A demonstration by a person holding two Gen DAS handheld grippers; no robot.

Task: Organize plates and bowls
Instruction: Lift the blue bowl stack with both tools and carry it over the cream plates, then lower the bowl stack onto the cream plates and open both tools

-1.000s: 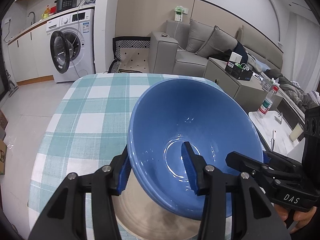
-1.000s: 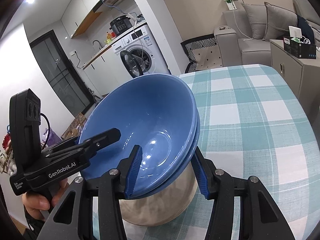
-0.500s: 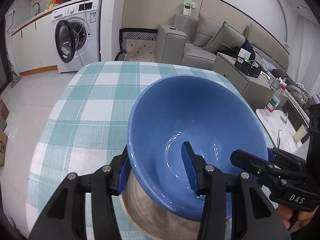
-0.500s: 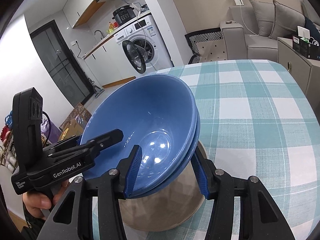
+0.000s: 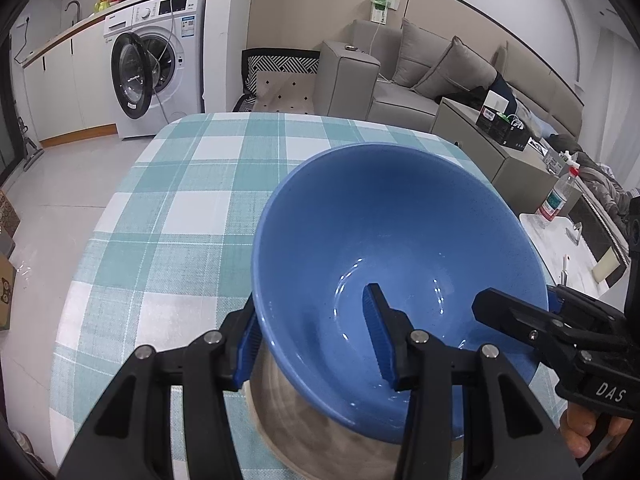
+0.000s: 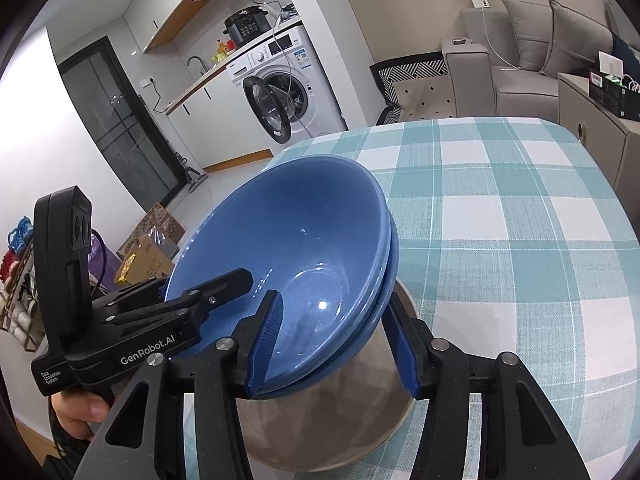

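A: Bowls [image 6: 304,248] first: two blue ones nested, tilted, with a beige dish [image 6: 344,420] under them on the checked tablecloth [image 6: 500,216]. Where do your tools sit?

B: Your left gripper [image 5: 316,344] pinches the near rim, one finger [image 5: 380,340] inside the bowls [image 5: 396,272] and one outside. Your right gripper [image 6: 332,340] does the same on its own side, inner finger [image 6: 266,336] in the basin, outer finger against the stacked walls. Both are clamped on the rim.

A: Are the bowls resting on the beige dish [image 5: 304,432]?

B: You cannot tell from either view; they look just above or barely touching it.

A: The relation that matters?

B: The bowls lie directly ahead of both tools, mouth tipped up and away from you. In each view the other tool reaches in from the side, so you grip two separate points of the rim. Neither hand looks nearer. My judgement: level the rim, and keep both hands moving together or the stack twists.
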